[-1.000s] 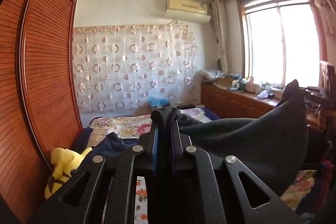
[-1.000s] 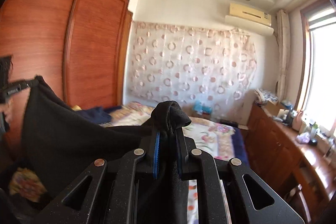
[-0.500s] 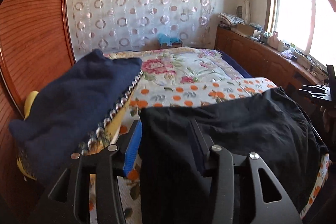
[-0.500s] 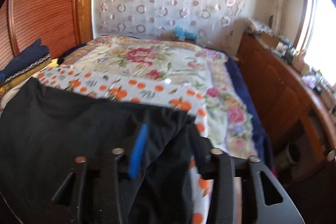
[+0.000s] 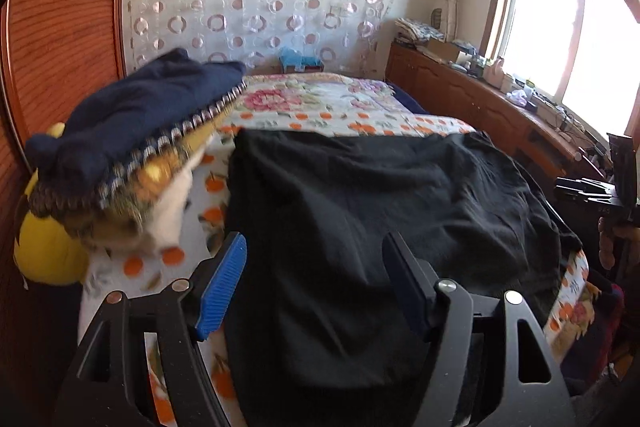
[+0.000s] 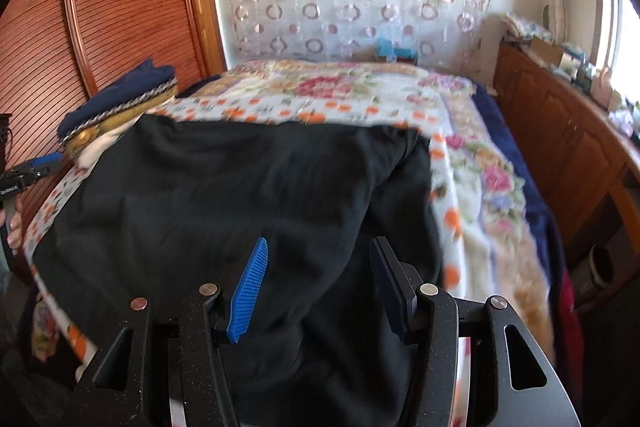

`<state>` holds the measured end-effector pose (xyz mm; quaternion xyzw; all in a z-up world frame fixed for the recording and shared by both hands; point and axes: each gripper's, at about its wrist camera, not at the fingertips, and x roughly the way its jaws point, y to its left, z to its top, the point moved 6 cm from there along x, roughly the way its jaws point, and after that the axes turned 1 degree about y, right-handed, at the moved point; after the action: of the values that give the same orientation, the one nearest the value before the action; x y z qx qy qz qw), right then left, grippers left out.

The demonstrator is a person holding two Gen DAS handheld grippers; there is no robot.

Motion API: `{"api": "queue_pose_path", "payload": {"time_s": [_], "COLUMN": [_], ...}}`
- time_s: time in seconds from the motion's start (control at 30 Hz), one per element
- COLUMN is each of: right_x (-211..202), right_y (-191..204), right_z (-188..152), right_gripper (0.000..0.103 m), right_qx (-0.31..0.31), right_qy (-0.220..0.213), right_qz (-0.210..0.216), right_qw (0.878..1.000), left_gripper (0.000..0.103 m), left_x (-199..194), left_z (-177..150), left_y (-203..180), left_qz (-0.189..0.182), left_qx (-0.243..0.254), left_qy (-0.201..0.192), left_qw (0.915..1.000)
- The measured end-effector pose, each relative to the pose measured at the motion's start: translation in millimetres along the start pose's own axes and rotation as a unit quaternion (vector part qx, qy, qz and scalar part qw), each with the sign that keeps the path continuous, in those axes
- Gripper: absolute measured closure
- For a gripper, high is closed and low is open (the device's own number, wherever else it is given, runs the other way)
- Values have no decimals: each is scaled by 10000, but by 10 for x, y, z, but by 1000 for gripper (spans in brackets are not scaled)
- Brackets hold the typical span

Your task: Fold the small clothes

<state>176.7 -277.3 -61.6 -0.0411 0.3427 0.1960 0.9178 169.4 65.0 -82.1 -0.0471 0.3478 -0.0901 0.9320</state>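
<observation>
A black garment (image 5: 380,211) lies spread across the near end of the bed; it also shows in the right wrist view (image 6: 240,195). My left gripper (image 5: 316,259) is open above its near left edge, with the cloth lying between and under the blue-padded fingers (image 5: 222,283). My right gripper (image 6: 318,263) is open above its near right part, holding nothing. The right gripper also shows at the right edge of the left wrist view (image 5: 592,187), and the left gripper at the left edge of the right wrist view (image 6: 28,171).
A stack of folded clothes with a navy one on top (image 5: 136,131) sits at the left of the floral bed cover (image 5: 320,99), above a yellow plush toy (image 5: 44,247). A wooden wardrobe (image 6: 100,7) stands left, a cluttered wooden counter (image 5: 480,95) under the window right.
Both grippers held the black garment up in the air a second ago. They came down to the bed, let go of it and opened wider; the garment now lies spread on the bed.
</observation>
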Motion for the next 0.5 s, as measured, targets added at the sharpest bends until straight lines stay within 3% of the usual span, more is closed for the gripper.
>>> {"api": "queue_pose_path", "payload": {"time_s": [0.27,0.5], "right_x": [-129,-115], "right_y": [3,-130], "right_z": [-338,-323], "right_gripper": [48,48], "right_qx": [226,301], "right_qy": [243,310], "right_qz": [237,256], "right_qw": [9992,9987], "left_gripper": [32,37], "left_x": [20,81], "left_z": [-400,-437], "left_y": [-101,-112], "left_qz": [36,30], "left_qx": [-94,-83], "left_qy": [390,498], "left_qw": [9992,9987]}}
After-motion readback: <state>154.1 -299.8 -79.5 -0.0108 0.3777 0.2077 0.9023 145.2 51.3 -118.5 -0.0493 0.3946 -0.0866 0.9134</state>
